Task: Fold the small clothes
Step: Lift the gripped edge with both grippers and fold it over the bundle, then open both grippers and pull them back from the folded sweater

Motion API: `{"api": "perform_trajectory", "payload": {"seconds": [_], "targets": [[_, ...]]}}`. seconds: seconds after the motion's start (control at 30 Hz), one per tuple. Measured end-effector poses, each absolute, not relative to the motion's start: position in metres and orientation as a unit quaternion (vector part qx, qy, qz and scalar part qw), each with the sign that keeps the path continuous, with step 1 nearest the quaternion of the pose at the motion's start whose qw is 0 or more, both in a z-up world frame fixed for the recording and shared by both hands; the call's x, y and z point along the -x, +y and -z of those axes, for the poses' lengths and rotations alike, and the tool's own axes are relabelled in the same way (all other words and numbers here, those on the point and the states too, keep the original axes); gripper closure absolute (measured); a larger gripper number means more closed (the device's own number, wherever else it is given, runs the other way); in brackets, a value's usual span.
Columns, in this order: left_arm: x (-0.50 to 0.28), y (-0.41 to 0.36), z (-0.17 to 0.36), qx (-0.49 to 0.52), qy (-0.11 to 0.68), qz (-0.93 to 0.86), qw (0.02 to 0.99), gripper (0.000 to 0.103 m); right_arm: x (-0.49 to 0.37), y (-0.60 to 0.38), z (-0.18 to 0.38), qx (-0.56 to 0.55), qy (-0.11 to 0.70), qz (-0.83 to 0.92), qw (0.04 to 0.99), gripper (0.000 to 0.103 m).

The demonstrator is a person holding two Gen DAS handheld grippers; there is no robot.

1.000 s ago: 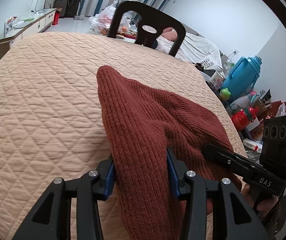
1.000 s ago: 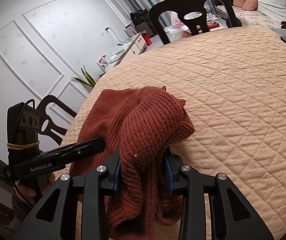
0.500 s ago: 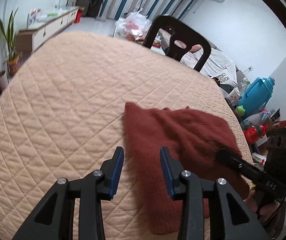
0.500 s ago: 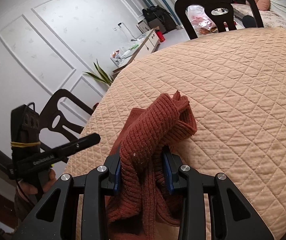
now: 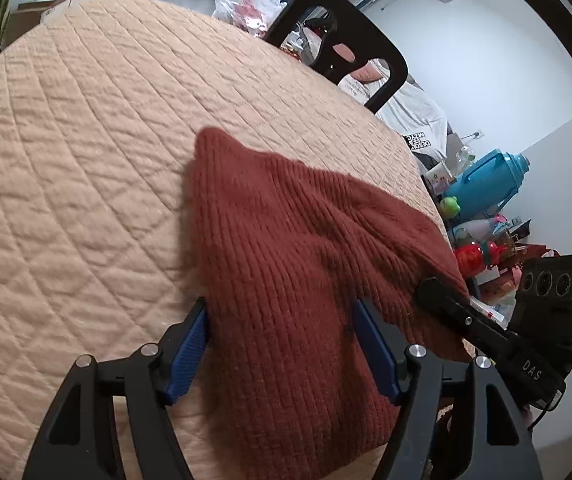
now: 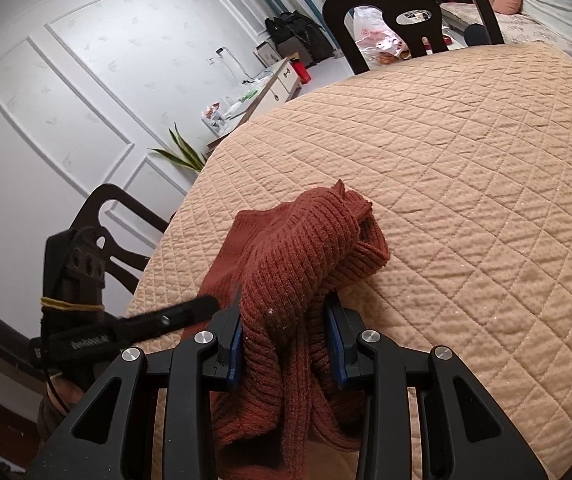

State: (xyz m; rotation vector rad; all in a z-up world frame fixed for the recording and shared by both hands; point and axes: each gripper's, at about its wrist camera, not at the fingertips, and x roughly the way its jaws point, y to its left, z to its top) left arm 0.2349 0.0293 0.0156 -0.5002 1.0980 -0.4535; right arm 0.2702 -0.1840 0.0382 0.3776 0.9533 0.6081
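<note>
While half a second ago the left tool [image 5: 282, 344] was open beside the red knit [image 5: 286, 248], now it brackets the cloth on the quilted surface [image 5: 86, 160], grip unclear; right tool [image 6: 286, 344] keeps pinching its bunched end [image 6: 306, 264]; folding can restart.

A rust-red ribbed knit garment [image 5: 294, 264] lies rumpled at the near edge of a round table covered in peach quilted cloth [image 5: 86, 168], one pointed corner reaching toward the table's middle, its near end bunched into thick folds [image 6: 306, 264] and hanging over the edge.
</note>
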Motion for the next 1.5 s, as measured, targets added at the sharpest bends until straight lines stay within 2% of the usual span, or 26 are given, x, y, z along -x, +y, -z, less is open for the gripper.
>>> {"api": "perform_trajectory", "payload": {"seconds": [0.07,0.1,0.27,0.37,1.07,1.37,1.5], "targets": [[-0.236,0.024,-0.015,0.219,0.515,0.204,0.803,0.045,-0.27,-0.185,-0.038,-0.177,0.45,-0.285,0.828,0.069],[-0.235,0.023,-0.015,0.218,0.515,0.202,0.804,0.045,-0.271,-0.186,-0.038,-0.177,0.45,-0.284,0.828,0.069],[-0.234,0.025,-0.021,0.21,0.511,0.206,0.807,0.064,-0.271,-0.186,-0.037,-0.175,0.452,-0.281,0.828,0.069],[-0.235,0.023,-0.028,0.203,0.504,0.207,0.813,0.067,-0.269,-0.181,-0.041,-0.171,0.45,-0.278,0.831,0.069],[-0.232,0.142,-0.064,0.198,0.45,0.112,0.864,0.067,-0.286,-0.063,-0.051,-0.153,0.442,-0.36,0.807,0.069],[-0.236,0.168,-0.046,0.185,0.458,0.078,0.866,0.067,-0.294,-0.02,-0.028,-0.135,0.457,-0.374,0.796,0.069],[-0.236,0.172,-0.036,0.185,0.466,0.076,0.862,0.059,-0.297,-0.02,-0.019,-0.131,0.465,-0.359,0.799,0.068]]}}
